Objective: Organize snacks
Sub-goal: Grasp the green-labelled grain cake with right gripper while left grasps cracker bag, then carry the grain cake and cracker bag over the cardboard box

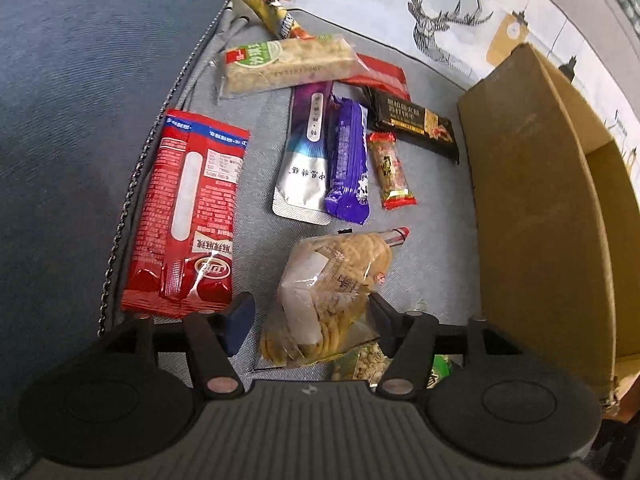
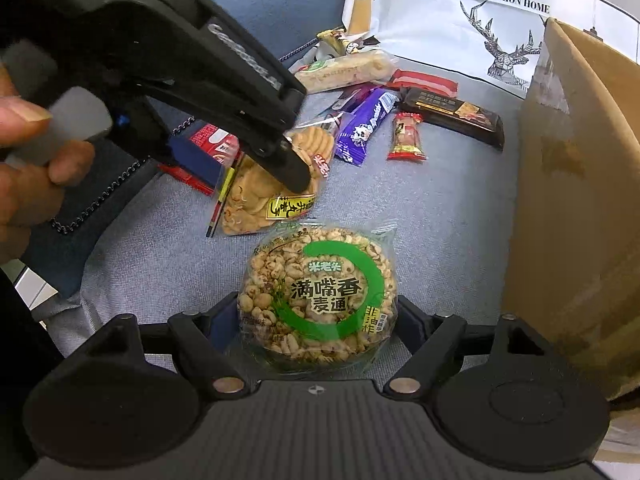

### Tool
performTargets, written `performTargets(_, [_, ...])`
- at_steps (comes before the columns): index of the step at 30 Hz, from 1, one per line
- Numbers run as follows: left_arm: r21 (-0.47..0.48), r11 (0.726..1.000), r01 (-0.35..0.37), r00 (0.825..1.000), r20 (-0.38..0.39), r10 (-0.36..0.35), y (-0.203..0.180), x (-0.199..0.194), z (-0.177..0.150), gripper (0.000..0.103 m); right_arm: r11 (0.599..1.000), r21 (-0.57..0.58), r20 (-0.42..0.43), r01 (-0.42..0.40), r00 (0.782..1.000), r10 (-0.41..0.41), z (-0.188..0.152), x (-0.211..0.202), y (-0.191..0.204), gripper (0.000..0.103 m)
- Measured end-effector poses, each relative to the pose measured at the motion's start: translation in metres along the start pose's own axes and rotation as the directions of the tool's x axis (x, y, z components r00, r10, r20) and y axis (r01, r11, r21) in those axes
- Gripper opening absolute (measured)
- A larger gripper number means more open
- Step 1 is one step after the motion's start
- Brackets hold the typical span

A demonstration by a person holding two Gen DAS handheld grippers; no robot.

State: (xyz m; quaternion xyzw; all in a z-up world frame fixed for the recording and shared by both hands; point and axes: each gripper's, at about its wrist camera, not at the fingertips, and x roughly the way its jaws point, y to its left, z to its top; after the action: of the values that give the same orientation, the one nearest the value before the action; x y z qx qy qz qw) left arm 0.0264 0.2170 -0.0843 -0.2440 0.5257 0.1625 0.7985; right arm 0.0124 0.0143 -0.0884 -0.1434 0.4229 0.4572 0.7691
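Observation:
Snack packs lie scattered on a grey-blue sofa seat (image 1: 432, 216). My left gripper (image 1: 310, 320) is open, its fingers on either side of a clear bag of round biscuits (image 1: 332, 292), not pressing it. In the right wrist view the left gripper's finger (image 2: 294, 174) lies against that bag (image 2: 264, 188). My right gripper (image 2: 316, 320) is open around a round puffed-grain cake pack with a green label (image 2: 318, 296); the pads stand beside its edges. An open cardboard box (image 1: 532, 208) stands at the right, also seen in the right wrist view (image 2: 576, 184).
Farther back lie a big red pack (image 1: 188, 216), a silver-purple pouch (image 1: 306, 160), a purple bar (image 1: 348, 160), a small red candy (image 1: 390, 170), a black bar (image 1: 414, 122) and a long peanut bar (image 1: 288, 64). A printed cushion (image 1: 440, 8) stands behind.

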Motion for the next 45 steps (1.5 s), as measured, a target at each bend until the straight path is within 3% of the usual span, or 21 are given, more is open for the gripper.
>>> performTargets(5, [0.018,1.0,-0.011,1.0,-0.01,0.011,-0.004,0.004,0.001,0.067,1.0,-0.004,-0.001,0.001,1.0,-0.001,0.0,0.0,0.002,0.083])
performTargets(10, [0.037,0.999,-0.006,1.0,-0.007,0.007,-0.006,0.003,0.001,0.057,1.0,-0.008,0.001,0.004,1.0,-0.004,0.001,0.0,0.002,0.083])
performTargets(17, [0.046,0.999,-0.012,1.0,0.019,0.011,-0.008,-0.004,0.002,0.051,0.999,-0.033,0.022,0.025,0.999,-0.025,-0.001,-0.002,0.005,0.08])
performTargets(25, [0.004,0.999,0.037,0.988,0.151,-0.037,-0.002,-0.033,0.008,0.051,0.997,-0.033,0.13,0.063,0.99,-0.058,0.008,-0.026,0.006,0.08])
performTargets(37, [-0.047,0.991,0.123,0.925,0.368,-0.098,-0.003,-0.073,0.013,0.051,0.997,-0.017,0.333,0.078,0.941,-0.068,0.032,-0.1,-0.003,0.08])
performTargets(42, [-0.016,0.987,0.159,0.894,0.427,-0.137,-0.019,-0.081,0.014,0.051,0.998,0.024,0.402,0.061,0.913,-0.065,0.054,-0.147,-0.036,0.08])
performTargets(45, [0.012,0.985,0.174,0.878,0.452,-0.16,-0.031,-0.084,0.015,0.051,0.995,0.031,0.449,0.097,0.888,-0.1,0.068,-0.178,-0.062,0.08])
